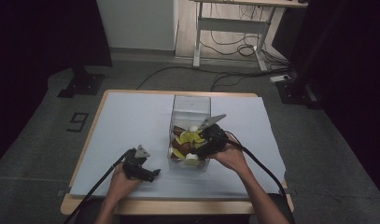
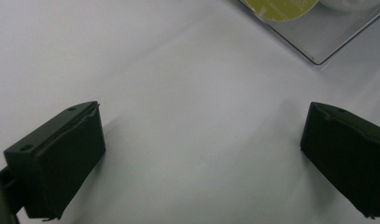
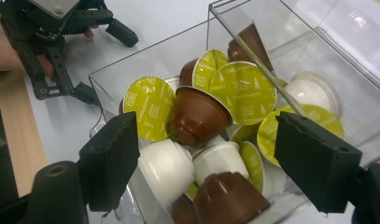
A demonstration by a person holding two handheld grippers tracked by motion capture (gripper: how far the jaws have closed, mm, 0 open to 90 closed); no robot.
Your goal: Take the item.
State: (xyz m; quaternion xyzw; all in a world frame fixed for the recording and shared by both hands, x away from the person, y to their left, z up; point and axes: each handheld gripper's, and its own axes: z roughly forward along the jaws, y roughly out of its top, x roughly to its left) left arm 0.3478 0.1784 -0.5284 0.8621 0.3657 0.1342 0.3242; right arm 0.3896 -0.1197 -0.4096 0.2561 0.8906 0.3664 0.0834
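Hovering over the clear box (image 3: 253, 56), the right gripper (image 3: 206, 163) is aiming its spread jaws down at a heap of coffee pods: brown pod (image 3: 197, 116) in the middle, white pod (image 3: 166, 170) just below it, green-lidded ones leaning all round. Nothing is being pinched; the pads are standing apart on either side of the pile. In the high view the box (image 1: 191, 105) is sitting mid-table on the pale mat (image 1: 127, 121), with the right gripper (image 1: 202, 148) over its near end. The left gripper (image 1: 152, 175) is resting on the mat beside the box, jaws wide and empty. Judging by this, the picking is at its start: no pod is lying outside the box, so the whole heap is left.
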